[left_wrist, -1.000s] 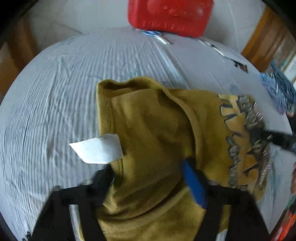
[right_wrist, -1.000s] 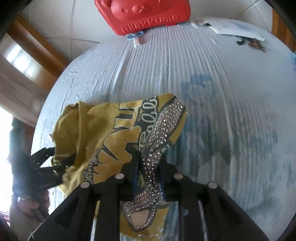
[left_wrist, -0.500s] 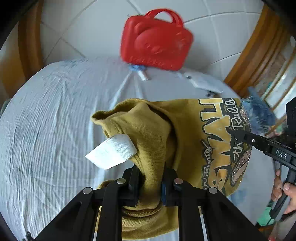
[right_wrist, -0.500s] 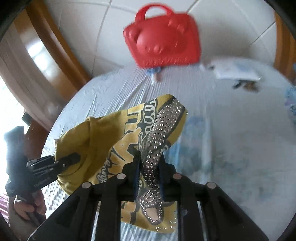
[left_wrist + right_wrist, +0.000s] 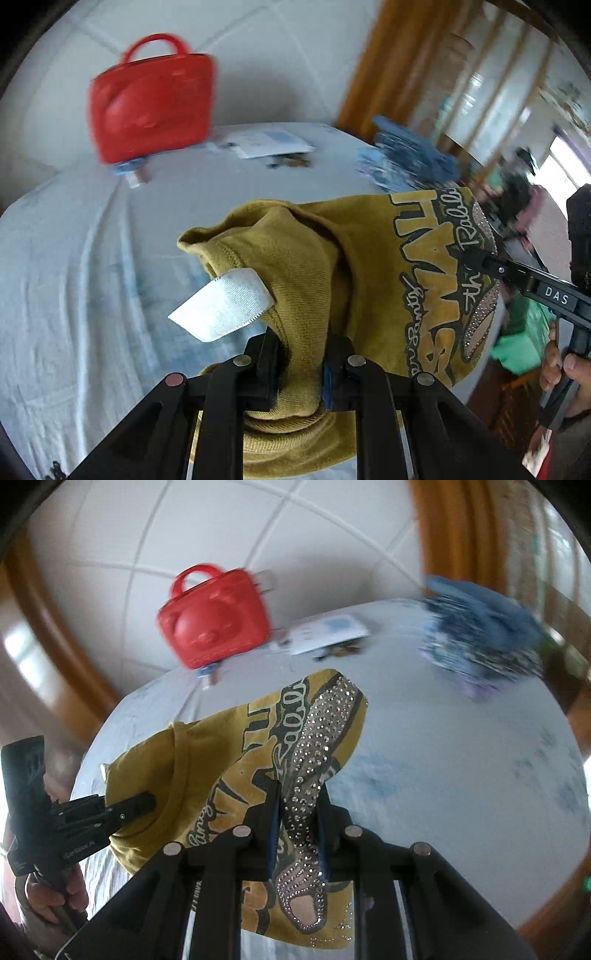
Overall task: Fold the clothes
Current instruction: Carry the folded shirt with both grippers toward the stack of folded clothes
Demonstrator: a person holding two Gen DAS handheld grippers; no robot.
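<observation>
Both my grippers are clamped tight on the yellow shirt (image 5: 332,266): my left gripper (image 5: 301,363) by the collar, my right gripper (image 5: 297,834) on the studded print. It hangs bunched above the bed (image 5: 461,775), so I judge no tidy fold is made and the laying flat and folding remain.

Left tool (image 5: 301,363) and right tool (image 5: 297,834) both clamped (fabric pinched between fingers), raised.

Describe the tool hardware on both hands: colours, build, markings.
Both tools are black linkage frames with silver pivot bolts. The left tool has a blue pad on one finger, as does the right tool. White "DAS" lettering marks the right tool's finger. No sleeves visible.
</observation>
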